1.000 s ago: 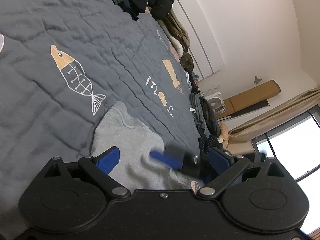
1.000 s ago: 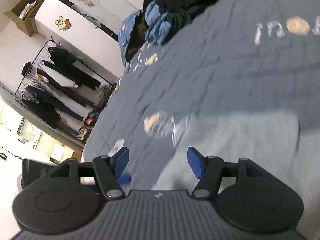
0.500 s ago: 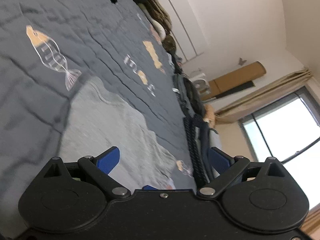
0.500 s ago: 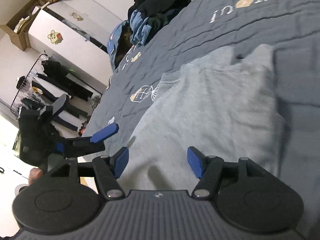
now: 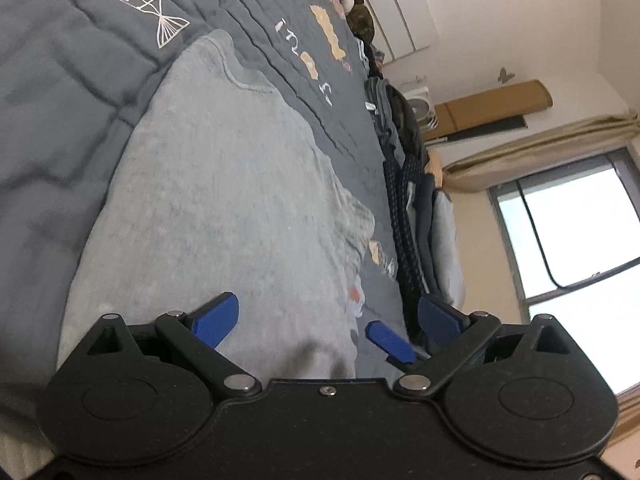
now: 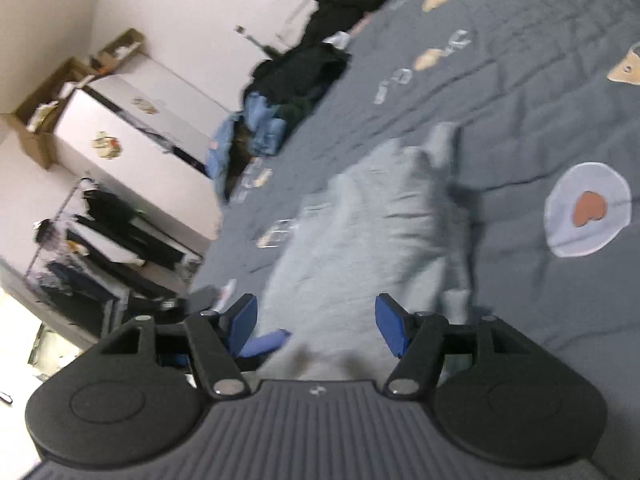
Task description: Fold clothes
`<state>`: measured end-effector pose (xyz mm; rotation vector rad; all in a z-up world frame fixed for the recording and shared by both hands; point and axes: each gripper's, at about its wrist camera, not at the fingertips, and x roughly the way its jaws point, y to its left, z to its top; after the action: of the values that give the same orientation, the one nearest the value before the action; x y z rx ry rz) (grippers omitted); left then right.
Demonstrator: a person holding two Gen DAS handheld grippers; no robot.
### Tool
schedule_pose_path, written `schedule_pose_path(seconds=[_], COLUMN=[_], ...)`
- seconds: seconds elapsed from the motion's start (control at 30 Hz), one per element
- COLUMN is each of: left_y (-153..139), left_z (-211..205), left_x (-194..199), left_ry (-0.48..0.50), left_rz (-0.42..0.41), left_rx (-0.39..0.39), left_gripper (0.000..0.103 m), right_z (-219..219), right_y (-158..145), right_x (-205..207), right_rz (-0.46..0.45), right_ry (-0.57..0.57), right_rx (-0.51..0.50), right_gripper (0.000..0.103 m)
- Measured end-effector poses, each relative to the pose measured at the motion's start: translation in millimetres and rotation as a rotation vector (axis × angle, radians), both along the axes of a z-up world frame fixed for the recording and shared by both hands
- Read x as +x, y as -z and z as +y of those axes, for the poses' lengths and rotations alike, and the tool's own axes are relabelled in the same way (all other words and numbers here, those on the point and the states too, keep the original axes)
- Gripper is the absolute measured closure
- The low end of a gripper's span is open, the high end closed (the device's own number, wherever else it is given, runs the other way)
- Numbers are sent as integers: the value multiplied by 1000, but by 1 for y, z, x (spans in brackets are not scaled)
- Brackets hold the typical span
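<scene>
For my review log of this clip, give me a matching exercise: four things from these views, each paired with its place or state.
Things:
1. light grey knit garment
2. left gripper
3. pile of dark and blue clothes
4. brown cardboard box

Places or states:
A. on top of the white cabinet
B. open, holding nothing
C. heaped at the far side of the quilt
D. spread on the dark grey quilt

Pairs: 1-D, 2-B, 3-C, 4-A

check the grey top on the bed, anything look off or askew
The grey top is not flat: its far end is bunched into folds on the quilt. Both grippers, left and right, are open and hold nothing.
</scene>
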<state>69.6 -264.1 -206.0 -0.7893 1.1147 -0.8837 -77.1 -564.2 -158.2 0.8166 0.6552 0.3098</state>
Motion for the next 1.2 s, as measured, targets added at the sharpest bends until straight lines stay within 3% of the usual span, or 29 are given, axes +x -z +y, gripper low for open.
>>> schedule_pose_path(seconds=[0.07, 0.17, 0.33, 0.43, 0.53, 0.6, 0.83, 1.2], left_y=[-1, 1, 4, 2, -5, -2, 7, -20], left_z=[4, 9, 16, 19, 21, 19, 25, 35], left_x=[-6, -14, -25, -33, -43, -48, -63, -105], left_ry=[-8, -27, -46, -52, -44, -42, -66, -169], left_rz=[-2, 9, 29, 28, 7, 8, 29, -77], left_rx=[19, 49, 97, 115, 84, 112, 203, 225], left_gripper=[6, 6, 6, 6, 6, 4, 4, 4], right_z=[13, 24, 16, 15, 15, 16, 23, -2], right_y=[-4, 4, 29, 25, 18, 15, 36, 17], right_x=[-4, -1, -3, -11, -22, -29, -35, -60], right_rz=[-32, 5, 123, 126, 117, 102, 216, 140], right_ry=[-36, -79, -60, -56, -39, -41, -54, 111], right_rx=[-12, -45, -111, -132, -113, -104, -210, -128], right_gripper=[39, 39, 39, 39, 38, 38, 38, 36])
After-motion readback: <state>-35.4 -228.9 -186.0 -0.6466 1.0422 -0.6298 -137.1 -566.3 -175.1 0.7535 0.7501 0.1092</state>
